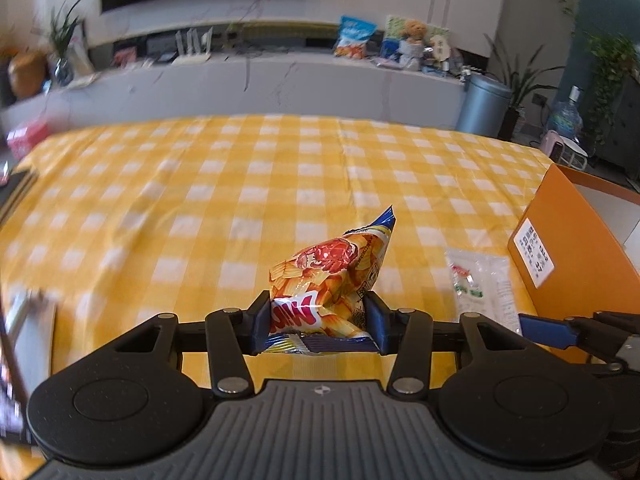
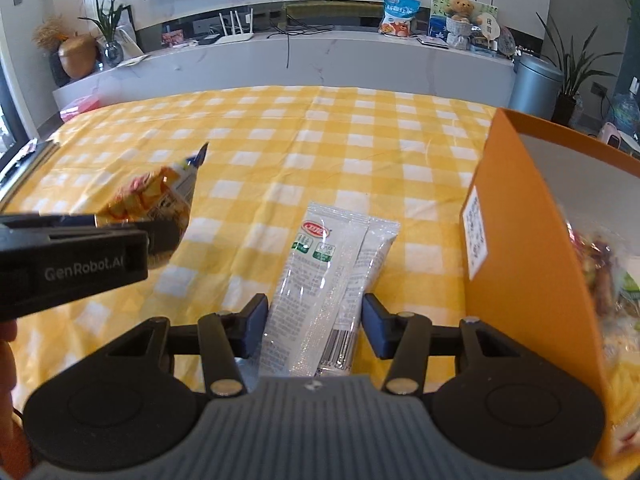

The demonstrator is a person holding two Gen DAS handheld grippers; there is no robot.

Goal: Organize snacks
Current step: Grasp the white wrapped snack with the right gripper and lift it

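My left gripper (image 1: 318,320) is shut on an orange chip bag (image 1: 332,276) and holds it above the yellow checked tablecloth (image 1: 200,200). The same bag (image 2: 160,196) and the left gripper show at the left of the right wrist view. My right gripper (image 2: 314,320) is open, its jaws on either side of a clear white snack packet (image 2: 324,280) that lies flat on the cloth. That packet (image 1: 480,284) also shows in the left wrist view, with a right fingertip (image 1: 544,330) beside it. An orange box (image 2: 520,240) stands to the right with snacks inside.
The orange box (image 1: 568,240) is at the table's right edge. A dark object (image 1: 16,188) lies at the table's left edge. Behind the table runs a white counter (image 2: 280,56) with a snack bag, a teddy bear and plants; a grey bin (image 2: 536,84) stands at its right.
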